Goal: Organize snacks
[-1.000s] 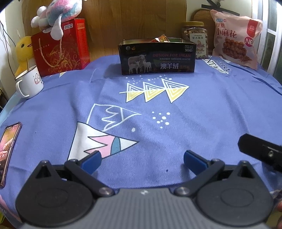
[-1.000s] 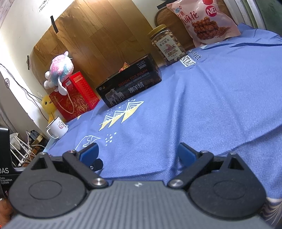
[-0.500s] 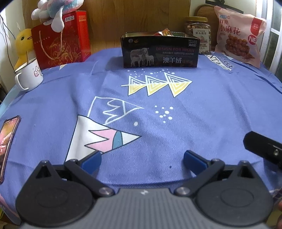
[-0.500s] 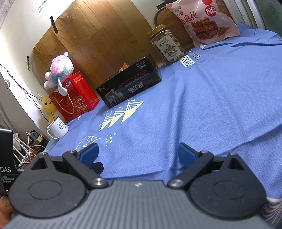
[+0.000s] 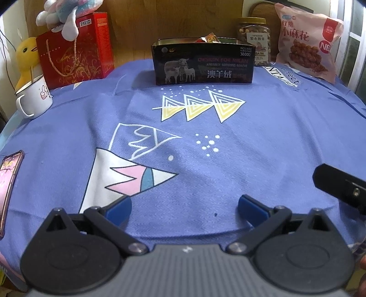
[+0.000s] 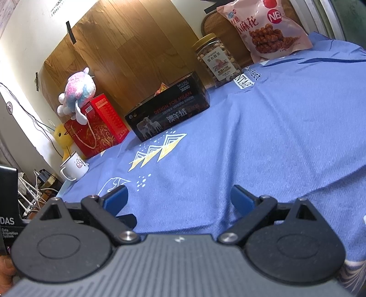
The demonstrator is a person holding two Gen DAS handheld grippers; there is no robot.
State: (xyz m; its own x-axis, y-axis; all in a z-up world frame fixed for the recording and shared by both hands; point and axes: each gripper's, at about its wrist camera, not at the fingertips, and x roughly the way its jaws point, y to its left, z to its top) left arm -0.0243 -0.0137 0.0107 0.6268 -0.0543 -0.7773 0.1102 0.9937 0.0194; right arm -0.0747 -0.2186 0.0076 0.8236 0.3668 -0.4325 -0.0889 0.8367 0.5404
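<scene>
Both tools, left tool (image 5: 184, 209) and right tool (image 6: 178, 197), hung spread apart and empty over the desk (image 5: 263, 141). The pink snack bag (image 5: 307, 42) leaned at the far right beside the nut jar (image 5: 254, 37); it looked light and crinkly, best pinched at its top seam

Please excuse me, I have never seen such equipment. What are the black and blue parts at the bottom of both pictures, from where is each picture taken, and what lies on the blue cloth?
There is no robot here. A person holds one two-finger tool in each hand, and each tool carries a wide-angle camera that looks forward along its fingers. The black arms with blue pads are those fingers. One picture comes from the left tool, the other from the right tool. Both are open and hold nothing.

Before them is a table under a blue tablecloth. At its far side stands an open black box with some snack packet showing inside, a jar of nuts and a pink snack bag. On the left are a red gift bag with a plush toy on top, a white mug and a phone.
</scene>
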